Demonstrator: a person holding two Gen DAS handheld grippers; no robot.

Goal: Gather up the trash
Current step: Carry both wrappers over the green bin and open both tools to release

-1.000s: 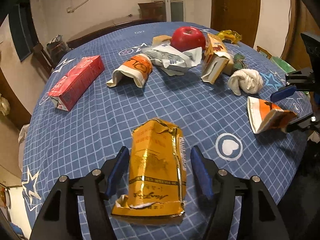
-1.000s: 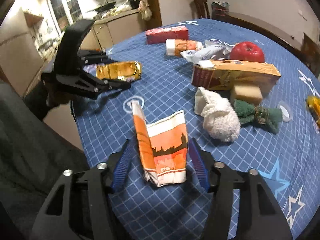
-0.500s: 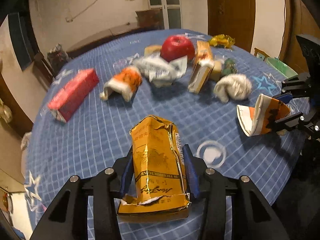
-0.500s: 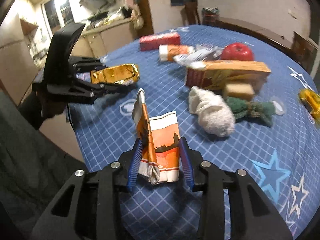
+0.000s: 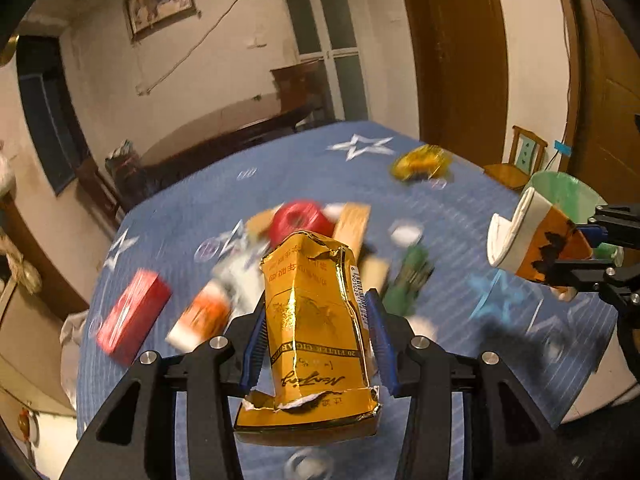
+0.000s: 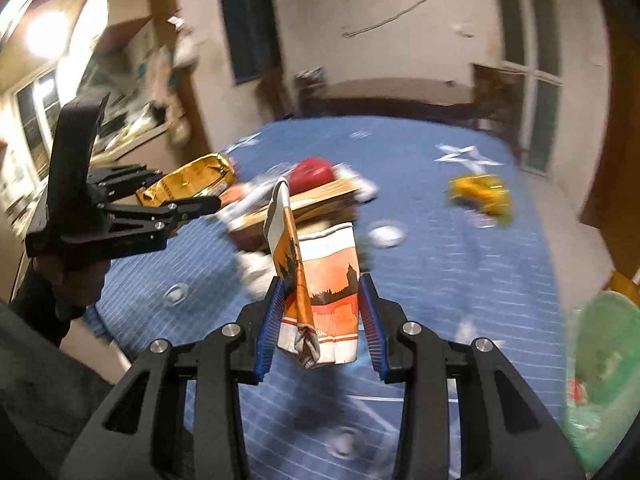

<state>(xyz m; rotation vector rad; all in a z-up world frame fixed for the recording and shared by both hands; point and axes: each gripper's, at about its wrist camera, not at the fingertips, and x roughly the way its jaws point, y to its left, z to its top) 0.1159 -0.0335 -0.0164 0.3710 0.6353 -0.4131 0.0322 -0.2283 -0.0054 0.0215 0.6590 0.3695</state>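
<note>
Both loads now lifted off the table: left gripper [image 5: 316, 344] clenched on gold cigarette pack [image 5: 316, 320], right gripper [image 6: 320, 328] on orange-white paper cup [image 6: 320, 304]; next, carry to green-lined bin [image 6: 600, 360].

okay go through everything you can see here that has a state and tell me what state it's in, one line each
left gripper: shut on the gold packet.
gold packet: crumpled, torn open, lifted off the table.
right gripper: shut on the orange paper cup.
orange paper cup: crushed flat, lifted.
red box: lying on the blue tablecloth.
green-lined bin: open, beside the table.
</note>
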